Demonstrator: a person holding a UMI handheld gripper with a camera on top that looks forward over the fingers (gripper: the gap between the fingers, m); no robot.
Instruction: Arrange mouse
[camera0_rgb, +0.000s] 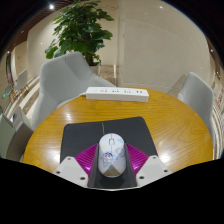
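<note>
A white mouse (112, 155) with a grey scroll wheel sits between my fingers, its front pointing away from me. My gripper (112, 162) is shut on it: the magenta pads (88, 157) press on its left and right sides. Under and beyond it a dark grey mouse mat (105, 132) lies on the round wooden table (170, 125). I cannot tell whether the mouse rests on the mat or is held just above it.
A white power strip (117, 94) lies across the table's far side. Light grey chairs stand at the far left (65, 80) and at the right (195, 95). A leafy potted plant (82, 30) stands behind the left chair.
</note>
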